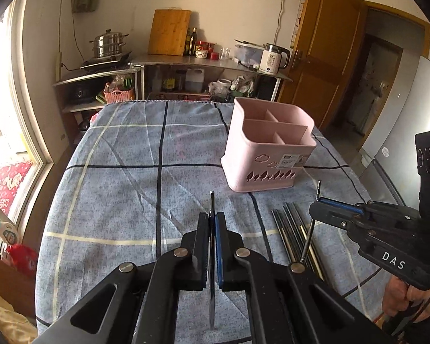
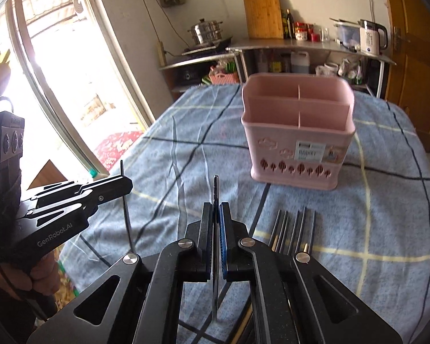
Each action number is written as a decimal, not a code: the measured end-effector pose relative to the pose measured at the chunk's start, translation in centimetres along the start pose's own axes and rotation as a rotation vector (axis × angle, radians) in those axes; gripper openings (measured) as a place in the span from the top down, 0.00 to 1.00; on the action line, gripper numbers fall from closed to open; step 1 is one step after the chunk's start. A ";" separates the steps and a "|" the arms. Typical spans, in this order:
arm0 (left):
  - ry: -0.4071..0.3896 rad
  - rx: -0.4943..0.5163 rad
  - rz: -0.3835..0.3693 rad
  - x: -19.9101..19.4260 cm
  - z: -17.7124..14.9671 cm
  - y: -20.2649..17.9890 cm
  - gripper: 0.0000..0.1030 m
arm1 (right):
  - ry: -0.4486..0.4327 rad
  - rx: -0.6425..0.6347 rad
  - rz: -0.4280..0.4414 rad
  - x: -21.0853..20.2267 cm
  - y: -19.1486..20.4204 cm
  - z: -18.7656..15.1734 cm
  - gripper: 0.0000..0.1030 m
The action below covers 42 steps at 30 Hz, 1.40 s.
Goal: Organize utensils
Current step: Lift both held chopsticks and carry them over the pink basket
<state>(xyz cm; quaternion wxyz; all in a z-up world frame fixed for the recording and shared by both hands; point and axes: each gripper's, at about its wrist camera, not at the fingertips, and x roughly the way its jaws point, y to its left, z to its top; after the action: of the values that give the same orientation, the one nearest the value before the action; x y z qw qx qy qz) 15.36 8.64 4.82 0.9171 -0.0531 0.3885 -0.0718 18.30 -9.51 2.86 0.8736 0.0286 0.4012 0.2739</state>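
We are looking at a table [image 1: 123,189] wearing a blue checked cloth [image 2: 387,200]. A pink divided caddy [image 1: 268,146] is standing on it, with dark chopsticks [image 1: 292,229] lying nearer us.

Pale pink utensil holder [image 2: 298,132] with leaf-shaped cutouts (plus raised clouds); blue-grey cloth [image 1: 123,177] on the tabletop, checked with dark and cream lines; dark chopsticks [image 2: 293,229]; black tools, blue pads.
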 end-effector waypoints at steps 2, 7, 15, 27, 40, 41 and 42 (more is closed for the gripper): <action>-0.013 0.007 -0.004 -0.6 0.5 -0.4 0.96 | -0.022 -0.003 0.002 -0.8 0.1 0.5 0.96; -0.042 0.027 -0.017 -1.9 1.6 -1.4 0.96 | -0.060 -0.015 0.001 -2.0 0.1 1.2 0.96; -0.057 0.042 -0.039 -2.5 3.4 -2.4 0.96 | -0.100 -0.031 -0.005 -3.7 -0.4 2.1 0.96; -0.090 0.054 -0.105 -2.3 9.7 -3.8 0.96 | -0.179 -0.037 -0.057 -5.6 -2.7 6.6 0.96; -0.150 0.030 -0.137 0.3 17.7 -4.5 0.96 | -0.273 -0.003 -0.101 -5.3 -5.2 12.7 0.96; -0.151 0.028 -0.137 0.7 18.0 -4.6 0.96 | -0.276 0.001 -0.100 -5.0 -5.5 13.1 0.96; -0.151 0.027 -0.134 1.1 18.3 -4.6 0.96 | -0.277 0.002 -0.102 -4.8 -5.5 13.2 0.96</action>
<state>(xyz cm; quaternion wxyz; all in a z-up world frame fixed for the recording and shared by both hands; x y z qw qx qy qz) 28.83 4.67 17.41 0.9375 -0.0719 0.3130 -0.1342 27.76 -14.36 13.53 0.9333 0.0466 0.2782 0.2221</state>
